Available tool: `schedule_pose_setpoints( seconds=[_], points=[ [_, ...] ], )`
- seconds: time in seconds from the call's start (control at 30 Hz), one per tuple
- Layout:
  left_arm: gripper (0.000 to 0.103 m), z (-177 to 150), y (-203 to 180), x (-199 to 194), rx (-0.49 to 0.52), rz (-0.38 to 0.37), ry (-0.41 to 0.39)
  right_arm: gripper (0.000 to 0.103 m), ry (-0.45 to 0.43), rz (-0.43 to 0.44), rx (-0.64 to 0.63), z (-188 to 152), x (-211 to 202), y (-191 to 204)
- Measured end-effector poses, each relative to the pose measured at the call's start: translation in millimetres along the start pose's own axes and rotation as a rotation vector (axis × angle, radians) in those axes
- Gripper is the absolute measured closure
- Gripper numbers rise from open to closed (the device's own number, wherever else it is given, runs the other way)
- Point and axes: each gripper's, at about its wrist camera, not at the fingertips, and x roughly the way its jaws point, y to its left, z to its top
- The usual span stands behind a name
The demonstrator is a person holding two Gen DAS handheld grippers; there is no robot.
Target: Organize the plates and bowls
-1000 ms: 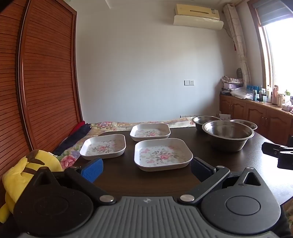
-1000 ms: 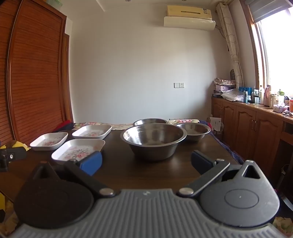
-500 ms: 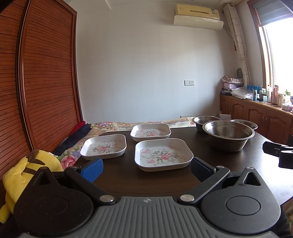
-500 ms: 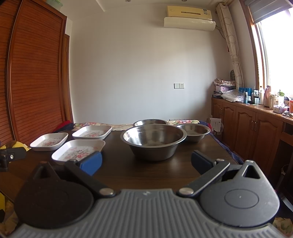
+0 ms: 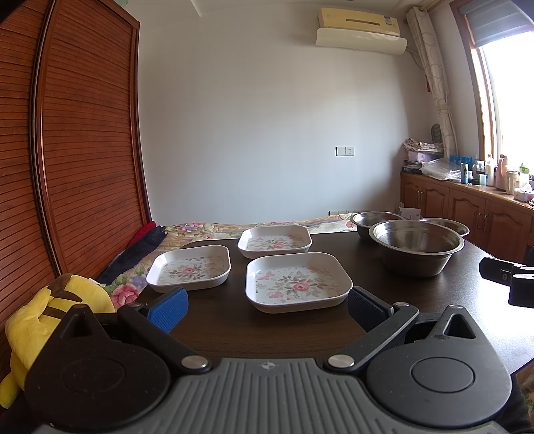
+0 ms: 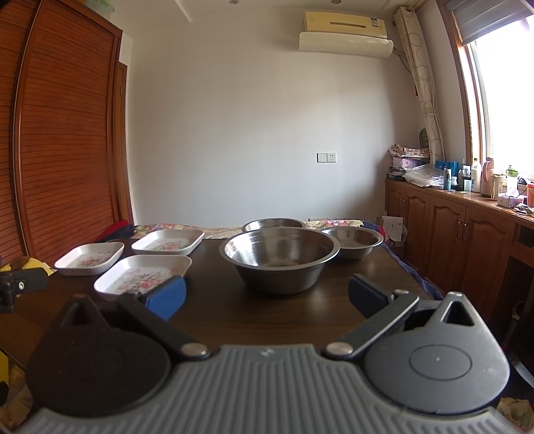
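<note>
A dark wooden table (image 5: 300,334) stands in a room with a louvred wardrobe (image 5: 83,150) on the left and an air conditioner (image 5: 360,31) on the far wall. Three square floral plates lie apart on the table's left half: near plate (image 5: 297,282), left plate (image 5: 189,268), far plate (image 5: 274,240). Three steel bowls stand on the right half: large bowl (image 6: 280,258) in front, two smaller bowls (image 6: 353,242) (image 6: 273,224) behind it. The left gripper (image 5: 267,305) is spread wide, empty, just short of the near plate. The right gripper (image 6: 267,295) is spread wide, empty, facing the large bowl. A yellow plush toy (image 5: 50,313) lies beside the table.
</note>
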Motion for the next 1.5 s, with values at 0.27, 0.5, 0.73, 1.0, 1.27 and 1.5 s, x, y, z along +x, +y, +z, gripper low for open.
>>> schedule_pose_setpoints(
  seconds=[0.27,0.5,0.73,1.0,1.27,1.5],
  points=[
    [0.0,1,1,1,0.001,0.0,0.0,0.0,-0.001,0.002,-0.004,0,0,1],
    [0.0,2,0,1,0.002,-0.003,0.001,0.0,-0.003,0.0,-0.004,0,0,1],
    [0.0,2,0,1,0.002,-0.003,0.001,0.0,-0.002,0.001,-0.004,0,0,1],
    [0.0,1,0,1,-0.001,-0.007,0.009,0.0,0.001,0.001,-0.003,-3,1,1],
    [0.0,-9,1,14,-0.004,-0.01,0.049,0.0,0.026,0.01,-0.011,-13,7,3],
    [0.0,-16,1,28,0.004,-0.013,0.086,0.0,0.045,0.045,-0.019,-14,16,8]
  ],
)
